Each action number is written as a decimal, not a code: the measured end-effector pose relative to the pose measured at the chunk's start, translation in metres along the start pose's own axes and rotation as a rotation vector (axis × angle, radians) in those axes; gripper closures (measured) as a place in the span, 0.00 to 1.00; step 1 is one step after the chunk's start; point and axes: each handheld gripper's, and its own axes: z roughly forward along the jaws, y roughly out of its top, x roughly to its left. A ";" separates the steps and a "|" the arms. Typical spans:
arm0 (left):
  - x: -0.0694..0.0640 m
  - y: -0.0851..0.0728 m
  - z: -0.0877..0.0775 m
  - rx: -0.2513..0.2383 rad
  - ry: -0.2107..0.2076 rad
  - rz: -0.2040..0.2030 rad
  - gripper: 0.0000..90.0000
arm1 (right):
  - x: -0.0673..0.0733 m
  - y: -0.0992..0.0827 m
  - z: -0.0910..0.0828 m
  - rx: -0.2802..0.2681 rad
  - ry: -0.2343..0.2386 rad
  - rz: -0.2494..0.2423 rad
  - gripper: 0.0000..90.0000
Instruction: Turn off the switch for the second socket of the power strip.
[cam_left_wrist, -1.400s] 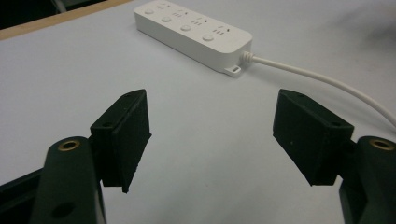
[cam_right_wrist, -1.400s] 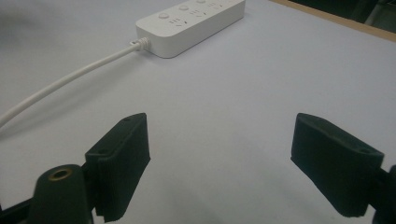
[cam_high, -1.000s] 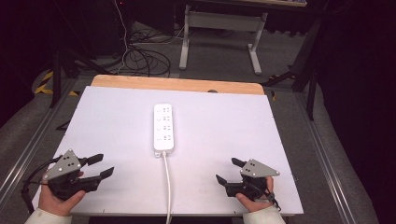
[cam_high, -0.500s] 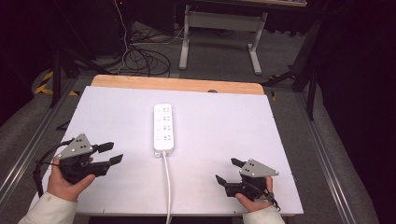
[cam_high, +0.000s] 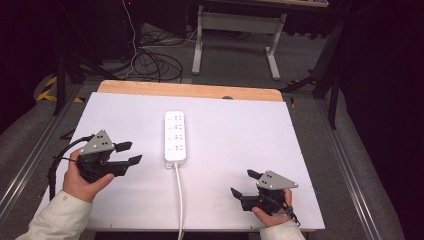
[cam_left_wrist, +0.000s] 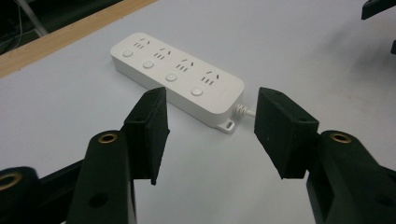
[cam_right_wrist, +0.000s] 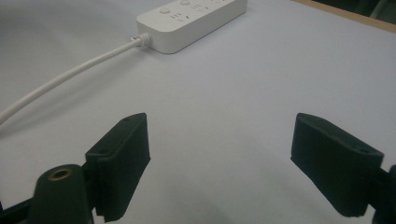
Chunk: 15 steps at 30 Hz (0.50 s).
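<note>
One white, glossy, oblong power strip (cam_high: 175, 137) with four button-topped outlets lies mid-counter (cam_high: 240, 130), its round cord (cam_high: 179, 200) running off the near edge. Left hand-held gripper (cam_high: 126, 153), matte black blocky pads spread and empty, sits just beside it; right hand-held gripper (cam_high: 243, 182) likewise released, well apart.

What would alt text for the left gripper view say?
Two open black tongs frame a white power strip with four outlets, lying on a white table just beyond them. Its white cord leaves the near end.
</note>
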 end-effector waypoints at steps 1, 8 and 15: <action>-0.001 0.004 0.002 0.008 -0.004 0.008 0.50 | 0.000 0.000 0.000 0.000 0.000 0.000 0.22; -0.004 0.012 0.009 0.023 -0.006 0.032 0.50 | 0.000 0.000 0.001 0.001 0.001 -0.002 0.22; -0.004 0.015 0.010 0.020 -0.001 0.028 0.57 | 0.000 0.000 0.000 0.000 0.000 -0.005 0.22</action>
